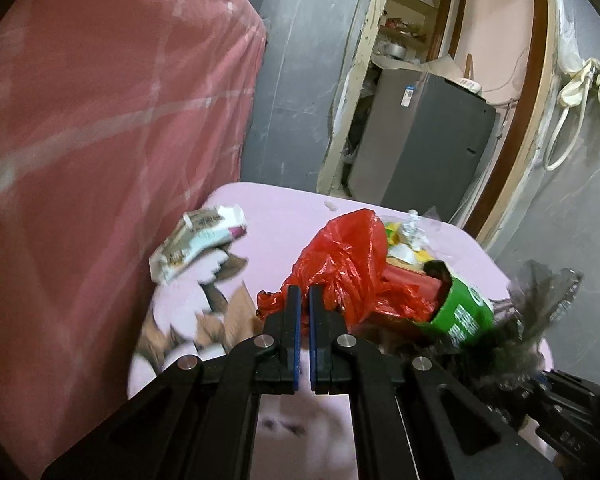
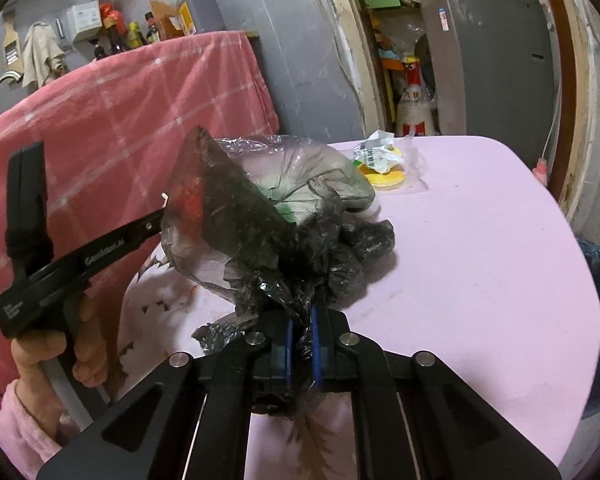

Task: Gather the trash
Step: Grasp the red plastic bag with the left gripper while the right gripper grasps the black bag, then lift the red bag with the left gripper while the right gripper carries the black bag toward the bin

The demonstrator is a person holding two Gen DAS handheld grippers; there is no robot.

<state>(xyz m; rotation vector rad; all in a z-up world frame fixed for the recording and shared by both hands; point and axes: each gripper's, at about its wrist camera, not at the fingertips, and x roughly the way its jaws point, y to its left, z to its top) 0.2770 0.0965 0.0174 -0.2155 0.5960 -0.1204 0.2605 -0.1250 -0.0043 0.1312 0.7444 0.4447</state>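
Two grippers worked at one heap of rubbish on the pink table (image 2: pixel 480 264). Our right gripper (image 2: pixel 302 344) was clenched on the bunched rim of a thin black bag (image 2: pixel 260 236), its blue pads pinching the film. Our left gripper (image 1: pixel 304 300) had its jaws drawn nearly together in front of a red plastic bag (image 1: pixel 340 264); whether any film was caught between them we could not tell (the narrow gap looked bare). A green carton (image 1: pixel 462 312) and a red box (image 1: pixel 412 280) lay beside the red bag, inside the dark film. Yellow packets under a clear wrapper (image 2: pixel 384 164) lay beyond on the tabletop, and a crumpled printed wrapper (image 1: pixel 198 240) sat near the pink checked cloth (image 1: pixel 112 128). Behind, a grey fridge (image 1: pixel 428 140) filled the doorway.
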